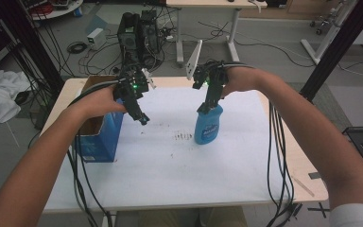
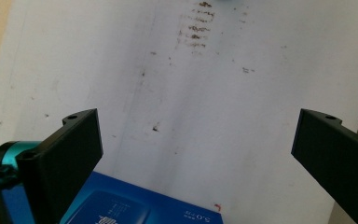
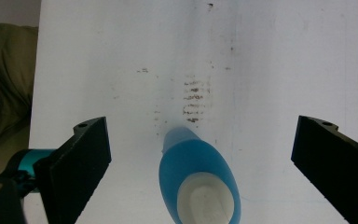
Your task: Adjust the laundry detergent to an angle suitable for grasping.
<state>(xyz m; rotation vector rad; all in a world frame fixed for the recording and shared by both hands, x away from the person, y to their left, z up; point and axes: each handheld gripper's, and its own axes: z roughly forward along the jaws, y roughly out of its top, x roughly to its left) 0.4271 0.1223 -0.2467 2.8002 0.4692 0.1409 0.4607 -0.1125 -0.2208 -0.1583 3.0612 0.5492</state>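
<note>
The right gripper hung over the blue bottle, its jaws spread wide to either side of the white cap and not touching it. The bottle stood upright near the middle of the desk, long axis vertical, cap end up toward the gripper — seen from the right gripper view it ran straight away down to the white surface. Just beside its base lay a patch of dark scuff marks. The left gripper was held apart from the bottle, jaws equally wide with nothing between them, tilted down over the desk. Right under it sat a blue cardboard box, open at the top, at the desk's left edge — well clear of the bottle. Black cables trailed off the right side.
</note>
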